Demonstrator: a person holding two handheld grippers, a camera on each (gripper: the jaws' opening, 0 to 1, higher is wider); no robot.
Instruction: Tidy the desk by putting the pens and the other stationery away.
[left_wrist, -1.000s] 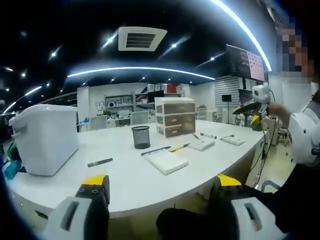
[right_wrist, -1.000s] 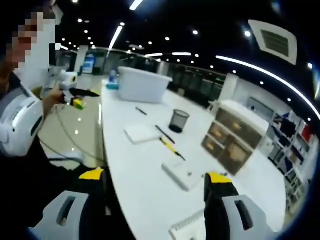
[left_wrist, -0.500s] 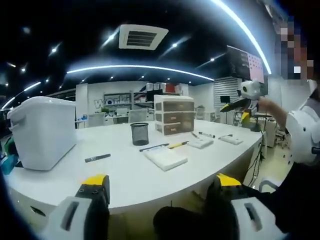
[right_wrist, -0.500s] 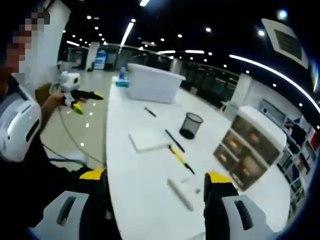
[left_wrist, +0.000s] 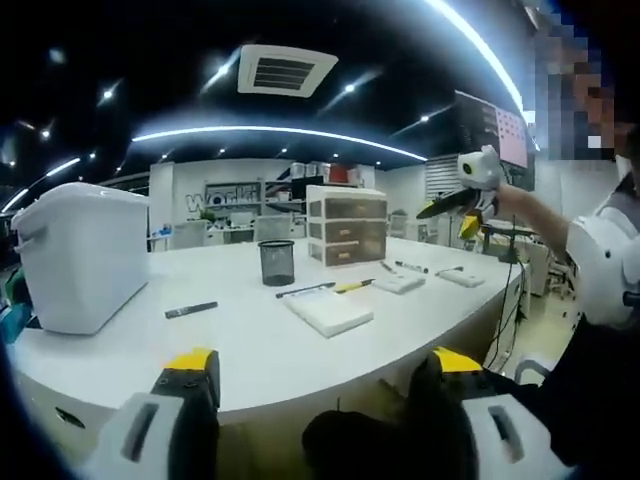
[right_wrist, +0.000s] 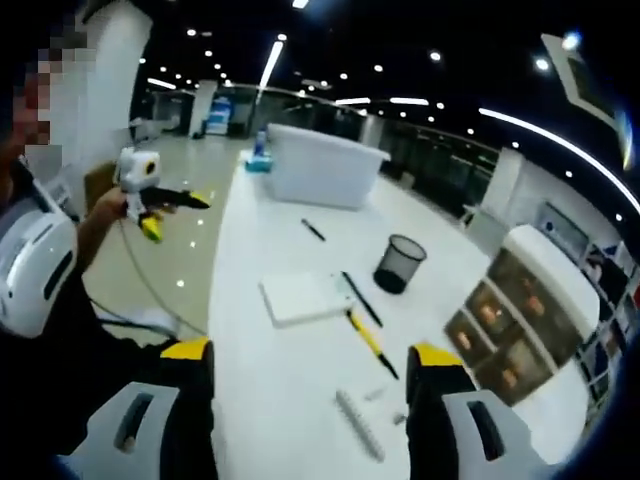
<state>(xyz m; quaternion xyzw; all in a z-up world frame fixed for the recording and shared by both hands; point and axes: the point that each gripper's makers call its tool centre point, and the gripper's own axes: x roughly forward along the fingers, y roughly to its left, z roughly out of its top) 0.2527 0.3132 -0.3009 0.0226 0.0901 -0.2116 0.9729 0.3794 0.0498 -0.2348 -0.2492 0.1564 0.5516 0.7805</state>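
Pens and stationery lie on a white desk (left_wrist: 250, 350). In the left gripper view I see a black marker (left_wrist: 191, 310), a white notepad (left_wrist: 329, 311), a black pen (left_wrist: 305, 290), a yellow pen (left_wrist: 357, 286) and a mesh pen cup (left_wrist: 277, 262). My left gripper (left_wrist: 320, 365) hangs open before the desk's near edge, holding nothing. My right gripper (right_wrist: 310, 355) is open above the desk, over the notepad (right_wrist: 305, 297), black pen (right_wrist: 360, 298) and yellow pen (right_wrist: 372, 343). The pen cup (right_wrist: 400, 263) stands beyond them.
A big white lidded bin (left_wrist: 75, 255) stands at the desk's left end and a drawer unit (left_wrist: 346, 225) behind the cup. Small white pads (left_wrist: 400, 284) lie further right. A hand holds the right gripper (left_wrist: 455, 200) up in the air beside the desk. The bin (right_wrist: 325, 165) lies far off.
Both views have shifted with the hands. The right gripper has risen and come nearer in the left gripper view. Nothing on the desk has moved.
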